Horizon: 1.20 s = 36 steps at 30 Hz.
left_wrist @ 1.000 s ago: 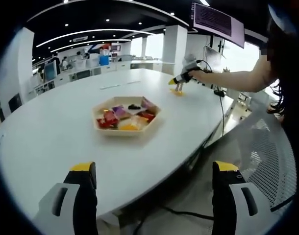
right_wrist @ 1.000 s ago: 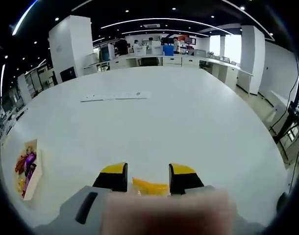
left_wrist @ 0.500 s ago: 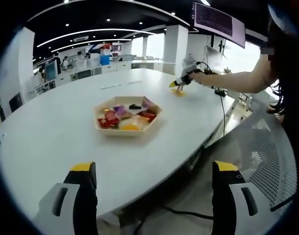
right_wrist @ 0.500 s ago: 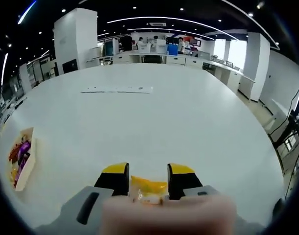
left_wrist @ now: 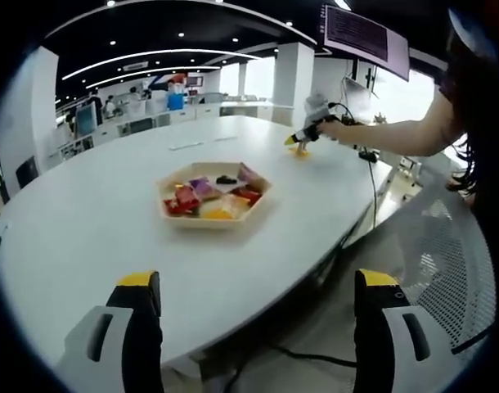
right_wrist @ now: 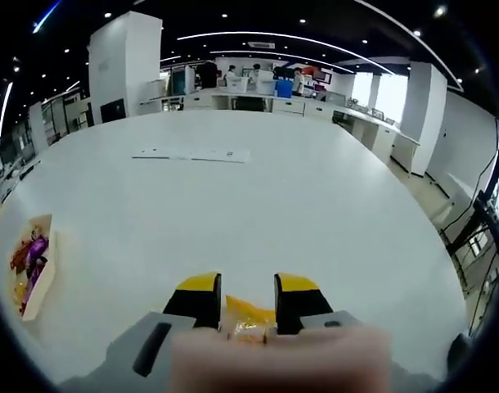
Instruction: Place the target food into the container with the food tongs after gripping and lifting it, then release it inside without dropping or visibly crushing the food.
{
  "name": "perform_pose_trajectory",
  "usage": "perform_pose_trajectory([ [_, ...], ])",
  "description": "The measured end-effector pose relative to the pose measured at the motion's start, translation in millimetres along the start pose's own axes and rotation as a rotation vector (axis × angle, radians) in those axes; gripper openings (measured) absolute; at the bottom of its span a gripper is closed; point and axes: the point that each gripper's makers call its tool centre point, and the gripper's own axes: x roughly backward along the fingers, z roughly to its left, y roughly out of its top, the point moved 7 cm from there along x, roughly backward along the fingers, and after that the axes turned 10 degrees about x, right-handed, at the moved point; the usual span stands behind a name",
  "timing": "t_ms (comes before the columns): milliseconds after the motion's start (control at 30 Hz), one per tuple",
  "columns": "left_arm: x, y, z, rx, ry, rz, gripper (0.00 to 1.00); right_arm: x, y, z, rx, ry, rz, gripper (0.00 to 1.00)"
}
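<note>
In the left gripper view, a pale hexagonal tray (left_wrist: 169,214) of colourful wrapped snacks sits mid-table. My left gripper (left_wrist: 258,286) hangs wide open over the near table edge, holding nothing. Far across the table, a person's arm holds my right gripper (left_wrist: 302,138) just over a yellow food packet (left_wrist: 300,151). In the right gripper view, the right gripper (right_wrist: 246,296) has its yellow-tipped jaws pressed against both sides of the yellow food packet (right_wrist: 248,315) on the white table. The tray (right_wrist: 42,282) lies far off at the left edge.
White strips (right_wrist: 192,154) lie on the table (right_wrist: 315,205) beyond the right gripper. A black cable (left_wrist: 370,184) runs off the table's right side. A mesh chair (left_wrist: 446,246) stands at the right, and desks, pillars and people fill the background.
The right gripper's jaws have drawn closer together around the yellow packet, and its view has shifted slightly. The left gripper has stayed still and open.
</note>
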Motion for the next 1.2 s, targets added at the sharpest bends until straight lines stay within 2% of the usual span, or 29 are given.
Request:
perform_pose_trajectory([
  [467, -1, -0.9, -3.8, -0.010, -0.031, 0.008, 0.98, 20, 25.6, 12, -0.014, 0.028, -0.034, 0.24],
  [933, 1, 2.2, -7.2, -0.009, -0.059, -0.022, 0.99, 44, 51.3, 32, 0.002, 0.046, -0.077, 0.24],
  [1033, 1, 2.9, -7.5, -0.006, -0.062, -0.029, 0.99, 49, 54.2, 35, -0.021, 0.054, -0.079, 0.23],
  [1200, 2, 3.8, -9.6, -0.011, -0.073, -0.036, 0.99, 58, 60.4, 45, 0.005, 0.048, -0.080, 0.24],
])
